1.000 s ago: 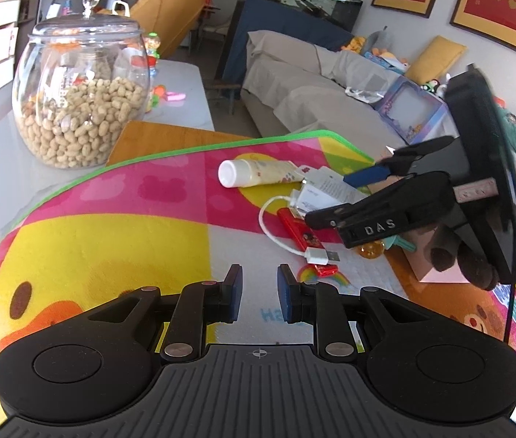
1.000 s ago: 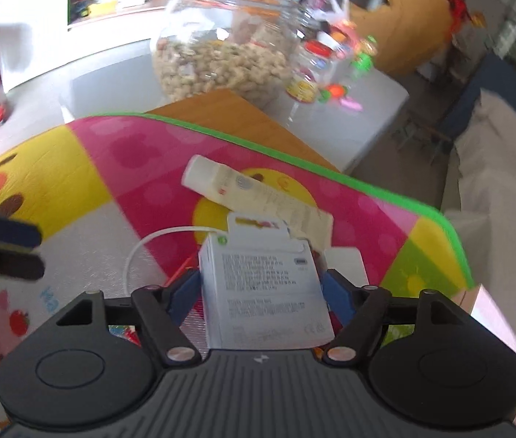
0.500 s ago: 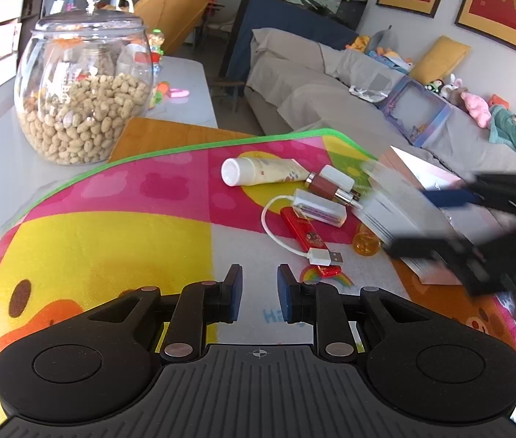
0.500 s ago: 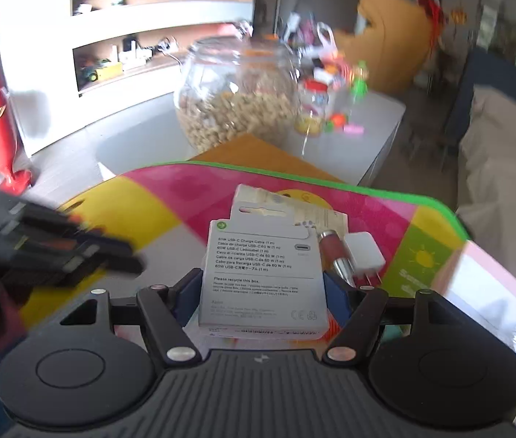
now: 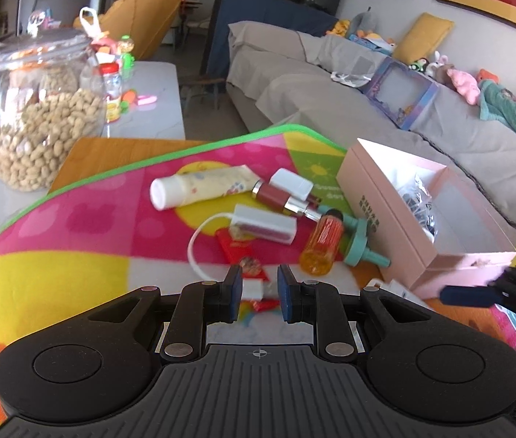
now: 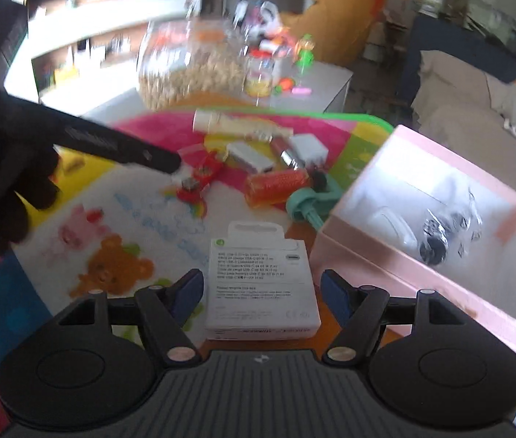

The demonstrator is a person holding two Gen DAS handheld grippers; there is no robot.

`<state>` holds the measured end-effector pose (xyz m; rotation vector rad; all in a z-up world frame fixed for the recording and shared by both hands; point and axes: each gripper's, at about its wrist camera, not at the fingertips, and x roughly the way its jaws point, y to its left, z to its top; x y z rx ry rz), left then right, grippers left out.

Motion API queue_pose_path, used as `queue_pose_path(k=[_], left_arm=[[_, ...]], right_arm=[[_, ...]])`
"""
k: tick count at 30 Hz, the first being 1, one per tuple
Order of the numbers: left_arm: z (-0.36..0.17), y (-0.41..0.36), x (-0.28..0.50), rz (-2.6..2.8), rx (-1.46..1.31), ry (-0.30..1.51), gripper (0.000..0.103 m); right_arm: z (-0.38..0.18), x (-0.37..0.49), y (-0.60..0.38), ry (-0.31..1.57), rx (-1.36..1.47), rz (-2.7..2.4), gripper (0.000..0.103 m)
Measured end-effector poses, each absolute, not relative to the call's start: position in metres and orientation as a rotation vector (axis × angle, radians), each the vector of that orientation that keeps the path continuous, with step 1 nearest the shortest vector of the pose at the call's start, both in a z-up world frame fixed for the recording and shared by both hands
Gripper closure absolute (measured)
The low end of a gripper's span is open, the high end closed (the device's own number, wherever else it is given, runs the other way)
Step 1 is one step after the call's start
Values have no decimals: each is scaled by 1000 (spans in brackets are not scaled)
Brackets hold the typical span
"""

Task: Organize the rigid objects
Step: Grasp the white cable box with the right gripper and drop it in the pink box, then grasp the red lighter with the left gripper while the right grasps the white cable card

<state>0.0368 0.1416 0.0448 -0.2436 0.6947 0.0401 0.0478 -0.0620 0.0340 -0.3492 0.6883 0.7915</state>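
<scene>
The flat white cardboard cable box (image 6: 262,290) lies at lower centre beside the open pink cardboard box (image 6: 385,266), between the right hand-held gripper's (image 6: 262,292) parted fingers, seemingly set down for packing; the left hand-held gripper (image 5: 258,294) hangs narrowly apart, empty

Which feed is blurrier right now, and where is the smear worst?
Right wrist view: heavy motion blur, worst on the glass peanut jar and the black left gripper; the white cable box stays readable. Left wrist view: mostly sharp, slight softness on the orange plastic bottle; the right gripper smears at the edge.
</scene>
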Motion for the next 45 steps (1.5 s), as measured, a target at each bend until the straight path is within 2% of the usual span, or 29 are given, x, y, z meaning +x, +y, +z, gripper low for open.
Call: queue_pose_path(k=[4,9,15,26,31,38,45], left_arm=[[45,131,52,63,-192,703,80],[33,130,72,147,-173,757,80],[28,134,68,110,-105,785,75],[35,186,56,248,-152,808,77],[50,168,54,119,-213,761,77],[35,133,77,181,-139,779,76],[23,129,95,197,-135,828,69]], right_arm=[[41,40,-91,627,-241,758,32],[39,37,-109,569,-263,649,32],[26,43,-122,615,-217,640,32],[6,55,-128,698,-146,602,32],[2,61,-131,724,-110,579,31],[1,58,-126,717,-137,568,30],[0,58,-124,714,-137,568,28]])
